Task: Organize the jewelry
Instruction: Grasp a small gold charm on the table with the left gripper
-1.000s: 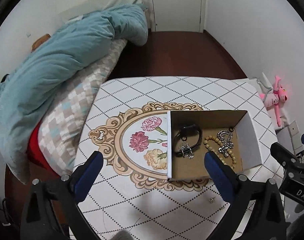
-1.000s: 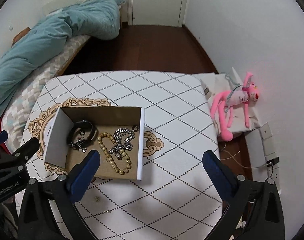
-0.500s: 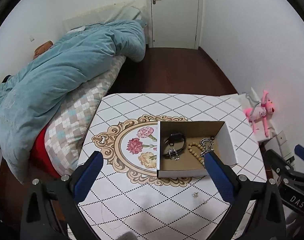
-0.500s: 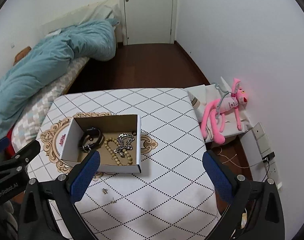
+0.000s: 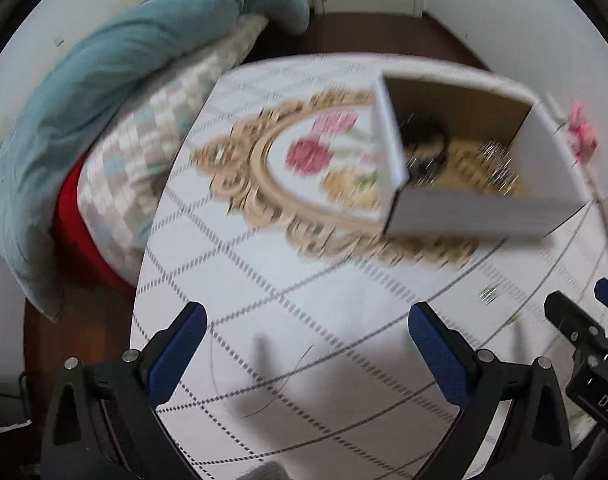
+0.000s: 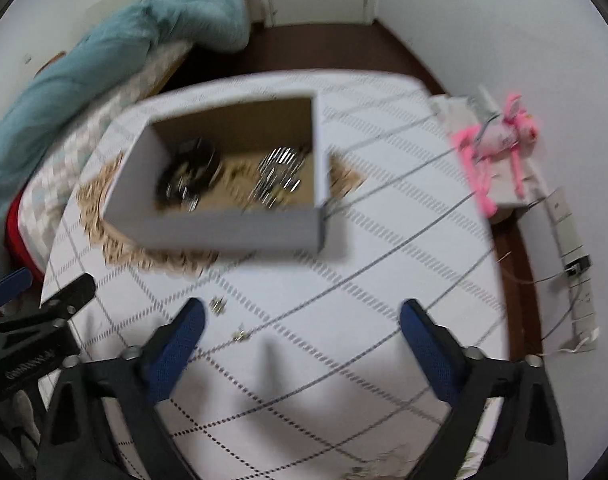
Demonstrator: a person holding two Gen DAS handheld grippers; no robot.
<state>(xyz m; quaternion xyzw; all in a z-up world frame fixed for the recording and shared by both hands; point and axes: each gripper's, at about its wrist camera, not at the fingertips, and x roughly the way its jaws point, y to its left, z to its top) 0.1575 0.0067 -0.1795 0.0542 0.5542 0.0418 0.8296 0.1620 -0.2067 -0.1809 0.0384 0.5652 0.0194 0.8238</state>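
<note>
An open cardboard box point(image 5: 460, 216) point(image 6: 223, 228) stands on the patterned table point(image 5: 304, 280). Inside lie a black bracelet point(image 5: 424, 136) point(image 6: 191, 168), a wooden bead string point(image 5: 468, 164) and a silver chain point(image 5: 500, 164) point(image 6: 279, 172), all blurred. Two small earrings lie loose on the table in front of the box point(image 6: 219, 304), point(image 6: 241, 335); one shows in the left wrist view point(image 5: 488, 294). My left gripper point(image 5: 304, 340) is open and empty, low over the near table. My right gripper point(image 6: 301, 336) is open and empty, with the earrings just beside its left finger.
A bed with a teal duvet point(image 5: 103, 80) and checked cover runs along the table's left side. A pink plush toy point(image 6: 500, 136) lies on a box by the right wall, with a power strip point(image 6: 572, 240) on the floor. Both views are motion-blurred.
Both grippers pulled up and back from the box, then dropped down towards the near table. The box now looks larger and farther ahead; the earrings sit close to my right gripper.
</note>
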